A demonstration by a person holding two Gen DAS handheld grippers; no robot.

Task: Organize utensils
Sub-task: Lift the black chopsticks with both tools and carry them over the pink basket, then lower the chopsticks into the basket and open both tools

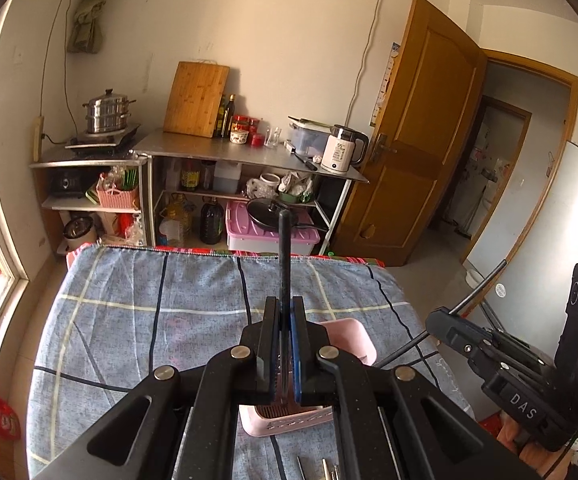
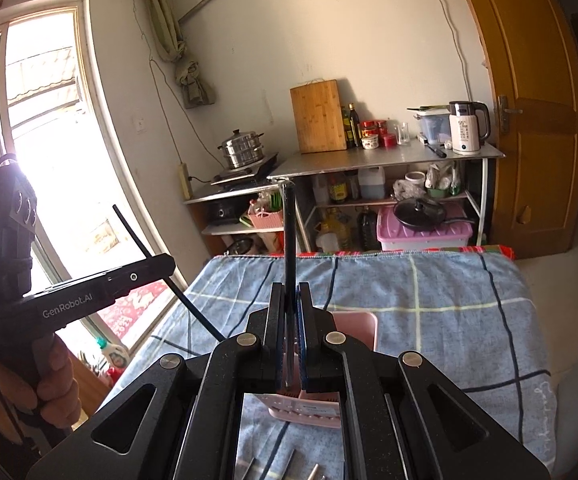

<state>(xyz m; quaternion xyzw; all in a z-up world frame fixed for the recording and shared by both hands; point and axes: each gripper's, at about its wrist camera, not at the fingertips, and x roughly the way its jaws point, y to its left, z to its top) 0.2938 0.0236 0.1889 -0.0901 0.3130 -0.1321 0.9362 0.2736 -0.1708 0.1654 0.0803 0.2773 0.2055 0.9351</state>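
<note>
My left gripper (image 1: 285, 305) is shut on a thin black utensil handle (image 1: 285, 256) that stands upright between its fingers. Under it on the blue checked tablecloth (image 1: 149, 304) sits a pink utensil holder (image 1: 351, 336). My right gripper (image 2: 289, 290) is likewise shut on a black handle (image 2: 289, 232), whose lower part looks silvery, above the same pink holder (image 2: 359, 330). Each gripper shows in the other's view: the right one (image 1: 437, 320) at the right with its slanted black handle (image 1: 481, 288), the left one (image 2: 167, 266) held by a hand (image 2: 55, 380).
Several metal utensils (image 2: 289, 462) lie on the cloth at the near edge, also seen as metal utensils (image 1: 324, 468). Beyond the table stand a steel shelf (image 1: 249, 156) with a kettle (image 1: 343, 148), a cutting board and a steamer pot, and a wooden door (image 1: 421, 128). A window (image 2: 41, 120) is left.
</note>
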